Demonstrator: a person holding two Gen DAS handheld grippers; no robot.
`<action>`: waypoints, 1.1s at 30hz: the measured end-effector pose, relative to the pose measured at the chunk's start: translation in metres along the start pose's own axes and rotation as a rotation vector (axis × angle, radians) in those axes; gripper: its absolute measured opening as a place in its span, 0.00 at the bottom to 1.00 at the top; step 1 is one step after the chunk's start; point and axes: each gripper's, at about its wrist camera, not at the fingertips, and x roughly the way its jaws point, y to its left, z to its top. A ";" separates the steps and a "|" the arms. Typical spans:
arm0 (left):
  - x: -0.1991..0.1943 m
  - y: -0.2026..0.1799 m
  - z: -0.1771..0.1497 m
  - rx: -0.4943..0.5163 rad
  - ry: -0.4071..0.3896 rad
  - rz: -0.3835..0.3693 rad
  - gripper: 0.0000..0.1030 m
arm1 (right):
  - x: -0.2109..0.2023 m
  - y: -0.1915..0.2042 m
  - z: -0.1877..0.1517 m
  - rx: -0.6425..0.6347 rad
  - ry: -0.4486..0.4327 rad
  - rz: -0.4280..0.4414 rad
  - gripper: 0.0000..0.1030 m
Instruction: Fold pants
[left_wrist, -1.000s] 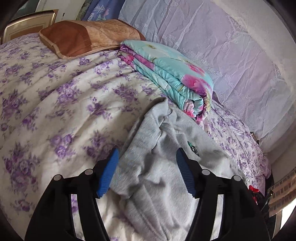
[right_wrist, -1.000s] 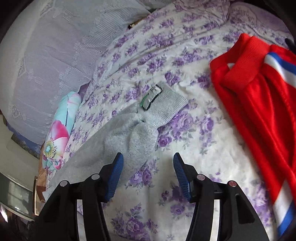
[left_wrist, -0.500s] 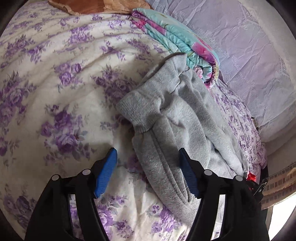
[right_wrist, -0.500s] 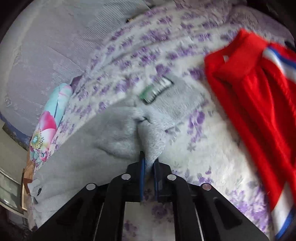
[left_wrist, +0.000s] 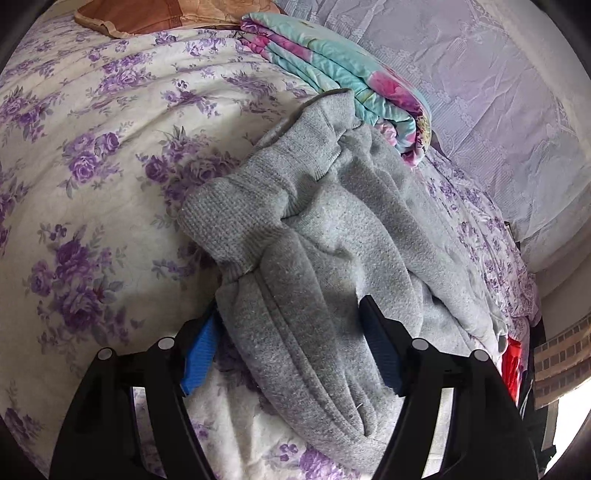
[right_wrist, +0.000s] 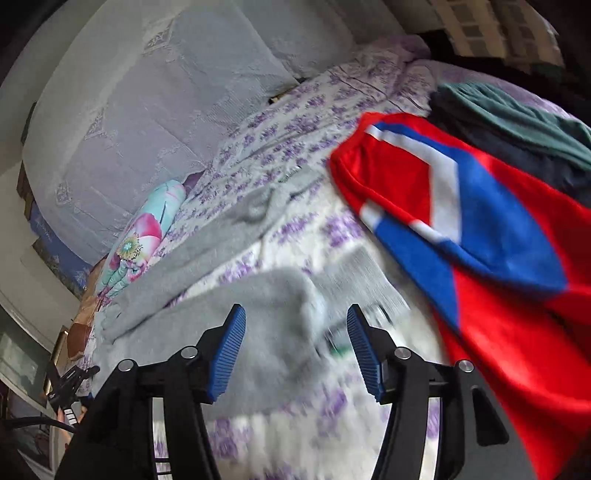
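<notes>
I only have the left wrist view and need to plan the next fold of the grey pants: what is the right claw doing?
Observer: The right claw is open. Its jaws have just been opening, and the grey pants show between the pads, which do not press them.
Operator: Is anything beside it that could get in the way?
Observer: A red garment with blue and white stripes lies on the bed, to the right of the claw in its view.
Operator: And beyond that?
Observer: A dark green garment lies behind the red one.
</notes>
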 end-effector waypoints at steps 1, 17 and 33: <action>0.000 -0.002 -0.001 0.012 -0.003 0.008 0.67 | 0.000 -0.003 -0.007 0.016 0.026 0.009 0.61; -0.048 0.006 -0.006 -0.042 0.024 -0.155 0.15 | 0.020 -0.002 -0.007 0.048 0.051 0.146 0.13; -0.118 0.044 -0.021 -0.001 -0.148 0.100 0.52 | -0.038 -0.031 0.017 -0.045 -0.108 -0.173 0.46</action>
